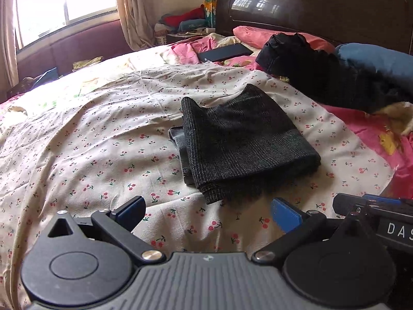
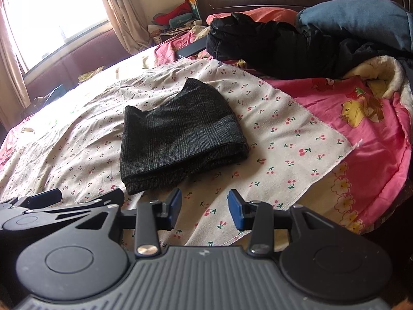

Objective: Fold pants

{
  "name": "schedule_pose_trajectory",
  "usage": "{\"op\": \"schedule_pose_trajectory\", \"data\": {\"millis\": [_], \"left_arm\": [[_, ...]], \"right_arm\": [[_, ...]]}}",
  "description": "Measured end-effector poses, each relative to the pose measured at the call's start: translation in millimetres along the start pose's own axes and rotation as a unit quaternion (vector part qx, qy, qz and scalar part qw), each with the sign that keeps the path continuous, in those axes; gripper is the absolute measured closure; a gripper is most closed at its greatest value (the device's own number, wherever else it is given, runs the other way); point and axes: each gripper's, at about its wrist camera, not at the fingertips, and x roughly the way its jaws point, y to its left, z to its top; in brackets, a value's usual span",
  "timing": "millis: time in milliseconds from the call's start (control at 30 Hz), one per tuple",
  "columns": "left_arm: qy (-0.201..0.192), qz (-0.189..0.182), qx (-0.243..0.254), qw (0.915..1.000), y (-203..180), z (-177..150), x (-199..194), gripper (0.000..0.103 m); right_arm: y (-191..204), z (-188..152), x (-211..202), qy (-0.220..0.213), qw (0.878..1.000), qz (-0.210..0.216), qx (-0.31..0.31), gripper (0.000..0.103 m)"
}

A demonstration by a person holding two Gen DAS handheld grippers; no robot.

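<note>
The dark grey checked pants (image 1: 242, 142) lie folded into a compact stack on the cherry-print sheet (image 1: 90, 142); they also show in the right wrist view (image 2: 180, 134). My left gripper (image 1: 209, 214) is open and empty, just short of the stack's near edge. My right gripper (image 2: 205, 206) is open and empty, near the stack's front right corner. The right gripper's body shows at the left view's right edge (image 1: 371, 206), and the left gripper at the right view's left edge (image 2: 51, 201).
A pile of black clothing (image 1: 309, 62) and a blue garment (image 1: 382, 62) lie at the head of the bed. A pink cartoon blanket (image 2: 361, 118) is on the right. A dark flat object (image 1: 224, 53) lies near the dark headboard (image 1: 322, 7). A window (image 1: 64, 2) is at left.
</note>
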Motion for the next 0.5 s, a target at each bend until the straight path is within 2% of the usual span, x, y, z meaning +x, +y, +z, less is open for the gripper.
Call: {"op": "schedule_pose_trajectory", "data": {"millis": [300,500], "left_arm": [[0.057,0.010,-0.049,0.9971,-0.7,7.6,14.5,0.000],[0.079,0.008,-0.054,0.9954,0.4,5.2,24.2,0.000]], "right_arm": [[2.1,9.4,8.0,0.006,1.000,-0.009,-0.011,0.062],[-0.2,8.7,17.0,0.021,1.000,-0.013,-0.007,0.062]]}}
